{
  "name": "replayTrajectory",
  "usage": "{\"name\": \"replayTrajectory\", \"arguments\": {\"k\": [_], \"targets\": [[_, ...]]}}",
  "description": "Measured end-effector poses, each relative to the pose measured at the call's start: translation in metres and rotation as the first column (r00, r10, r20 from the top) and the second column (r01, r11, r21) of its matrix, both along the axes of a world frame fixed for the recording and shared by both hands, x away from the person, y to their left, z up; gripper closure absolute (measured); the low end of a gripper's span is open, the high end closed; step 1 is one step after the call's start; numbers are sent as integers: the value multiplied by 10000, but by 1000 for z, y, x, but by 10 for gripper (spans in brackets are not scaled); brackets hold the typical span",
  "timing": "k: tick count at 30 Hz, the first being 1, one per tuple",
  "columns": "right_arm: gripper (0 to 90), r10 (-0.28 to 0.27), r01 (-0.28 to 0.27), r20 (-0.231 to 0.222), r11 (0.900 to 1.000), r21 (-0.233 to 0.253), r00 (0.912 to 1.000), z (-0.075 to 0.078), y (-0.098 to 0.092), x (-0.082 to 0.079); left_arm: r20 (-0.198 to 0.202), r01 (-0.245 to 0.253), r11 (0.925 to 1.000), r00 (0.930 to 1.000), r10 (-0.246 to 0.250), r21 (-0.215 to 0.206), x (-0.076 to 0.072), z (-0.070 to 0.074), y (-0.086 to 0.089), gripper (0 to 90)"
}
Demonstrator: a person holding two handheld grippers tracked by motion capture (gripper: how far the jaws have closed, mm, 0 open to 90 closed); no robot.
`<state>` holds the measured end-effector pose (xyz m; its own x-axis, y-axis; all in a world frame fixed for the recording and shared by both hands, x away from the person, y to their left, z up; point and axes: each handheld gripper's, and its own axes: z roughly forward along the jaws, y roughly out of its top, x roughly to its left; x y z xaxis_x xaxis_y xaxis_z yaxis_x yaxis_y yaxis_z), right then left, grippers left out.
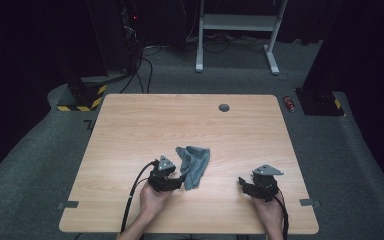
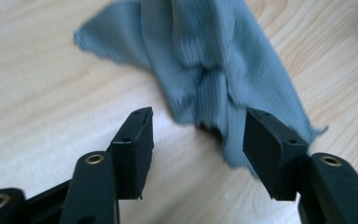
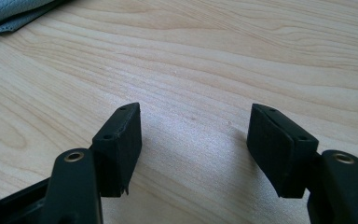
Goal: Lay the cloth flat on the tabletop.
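High view: you have a crumpled grey-blue cloth (image 1: pixel 194 166) lying on the wooden table (image 1: pixel 130 125), near its front edge and a little left of centre.
Left gripper (image 1: pixel 166 181): you hold it just beside the cloth's lower left edge; its jaws stand apart with nothing between them.
Left gripper view: the cloth (image 2: pixel 214 60) lies straight ahead of your jaws, its near corner reaching down towards the right-hand jaw.
Right gripper (image 1: pixel 260 188): you rest it well apart from the cloth, to its right; jaws apart, bare wood between them.
Right gripper view: a cloth edge (image 3: pixel 14 14) sits far off at the upper left.
Cloth's long axis: roughly front to back, slightly tilted.
Nearer hand: your left, so a short push forward should likely put the near corner between its jaws.
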<state>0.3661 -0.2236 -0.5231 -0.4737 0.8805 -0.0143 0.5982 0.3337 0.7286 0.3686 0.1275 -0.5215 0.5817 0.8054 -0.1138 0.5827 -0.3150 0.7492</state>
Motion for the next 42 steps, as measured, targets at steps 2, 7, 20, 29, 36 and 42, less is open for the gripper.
{"name": "replayTrajectory", "arguments": {"k": [2,7,20,29,36,42], "targets": [[350,1,-1,-3,10000,3,10000,0,0,0,308,-151,9999,9994,152,-60,-5,-5,-1,408],[428,71,-71,40,10000,34,10000,0,1,-1,656,-186,9974,9977,141,691,-8,-5,-9,393],[665,770,-771,160,9970,97,9969,8,23,-3,709,-344,9957,9971,283,862,-9,-5,-11,351],[634,2643,-2648,160,9636,364,9643,27,81,6,710,-319,9957,9971,257,875,-9,-5,-11,347],[587,3588,-3588,67,9334,-34,9334,32,129,17,710,-311,9956,9972,249,883,-9,-5,-11,346],[559,3957,-3962,-203,9174,-367,9181,24,158,22,707,-313,9956,9972,251,882,-9,-5,-11,346]]}}
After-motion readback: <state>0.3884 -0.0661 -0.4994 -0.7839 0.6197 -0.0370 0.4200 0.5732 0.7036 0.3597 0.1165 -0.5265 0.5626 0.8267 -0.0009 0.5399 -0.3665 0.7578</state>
